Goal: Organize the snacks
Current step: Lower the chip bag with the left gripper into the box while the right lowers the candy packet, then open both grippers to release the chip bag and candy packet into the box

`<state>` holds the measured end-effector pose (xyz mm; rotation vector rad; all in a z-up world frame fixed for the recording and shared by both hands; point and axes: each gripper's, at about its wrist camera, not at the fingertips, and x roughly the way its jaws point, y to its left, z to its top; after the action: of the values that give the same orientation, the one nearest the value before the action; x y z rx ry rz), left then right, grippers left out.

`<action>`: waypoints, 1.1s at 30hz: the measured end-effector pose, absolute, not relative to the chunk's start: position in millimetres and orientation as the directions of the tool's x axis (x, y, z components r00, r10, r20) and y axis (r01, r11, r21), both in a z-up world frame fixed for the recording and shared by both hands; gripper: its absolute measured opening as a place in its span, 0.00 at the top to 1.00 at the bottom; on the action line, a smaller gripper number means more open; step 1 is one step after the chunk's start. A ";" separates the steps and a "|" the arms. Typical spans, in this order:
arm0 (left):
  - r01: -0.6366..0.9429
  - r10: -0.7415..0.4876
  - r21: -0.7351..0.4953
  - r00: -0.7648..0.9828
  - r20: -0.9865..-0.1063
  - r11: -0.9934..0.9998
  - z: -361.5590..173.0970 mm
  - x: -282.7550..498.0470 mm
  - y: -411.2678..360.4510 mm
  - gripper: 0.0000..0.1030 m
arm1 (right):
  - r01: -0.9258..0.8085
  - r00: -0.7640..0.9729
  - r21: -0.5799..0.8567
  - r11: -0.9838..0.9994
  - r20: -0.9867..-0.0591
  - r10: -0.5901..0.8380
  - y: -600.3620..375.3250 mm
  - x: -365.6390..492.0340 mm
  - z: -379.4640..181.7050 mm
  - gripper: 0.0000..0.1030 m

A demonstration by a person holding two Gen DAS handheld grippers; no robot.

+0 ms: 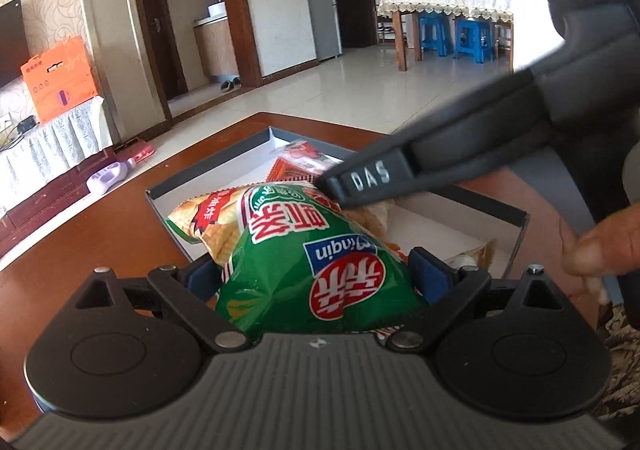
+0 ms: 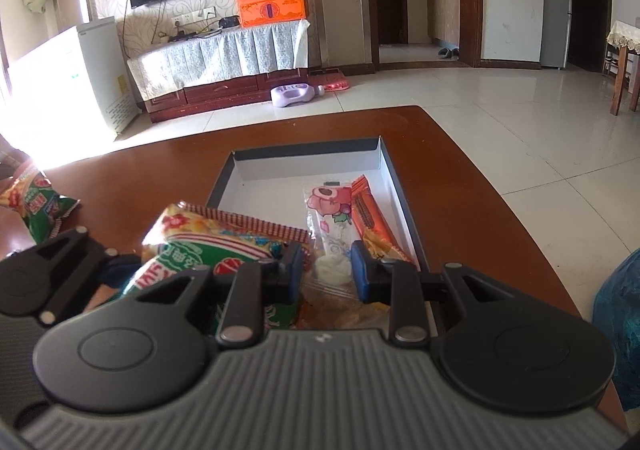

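here the left tool (image 1: 316,274) is clamped on a green bag (image 1: 304,250), its blue pads (image 1: 430,274) pressing the bag's sides. the bag sticks out over the near edge of the tray (image 1: 516,228), which sits on the brown counter (image 1: 80,246). the right tool (image 2: 326,270) has its jaws nearly together around a clear packet (image 2: 332,274); whether the pads really press it cannot be told. in the left view its black finger (image 1: 372,179) reaches in from the right and lies against the far end of the green bag. a fingertip (image 1: 592,252) shows at the right edge. in the tray lie a pink packet (image 2: 326,205) and, just beside it, an orange packet (image 2: 366,211) along the right wall. a second green bag (image 2: 40,205) lies on the counter, well apart to the left.
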<state>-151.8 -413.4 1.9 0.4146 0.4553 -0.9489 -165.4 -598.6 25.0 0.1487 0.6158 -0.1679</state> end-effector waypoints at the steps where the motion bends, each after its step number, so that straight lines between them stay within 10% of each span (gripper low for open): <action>1: 0.841 -0.674 0.126 0.502 -0.542 0.526 2.3 -149.1 -414.0 0.05 | 0.202 0.804 0.081 0.976 -0.584 -0.117 -596.7 -166.2 25.1 0.70; 18: 0.816 -0.656 0.067 0.508 -0.558 0.575 -2.9 -133.8 -436.8 0.01 | 0.098 0.833 0.224 0.970 -0.551 0.043 -599.3 -177.5 31.0 0.23; 33: 0.815 -0.662 0.087 0.523 -0.537 0.574 16.5 -185.0 -386.5 0.01 | 0.175 0.845 0.211 0.962 -0.533 -0.037 -599.2 -188.0 28.9 0.21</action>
<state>-185.0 -386.5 16.5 0.3491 0.4826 -0.9054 -188.0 -599.2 28.9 0.2581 0.5542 -0.1133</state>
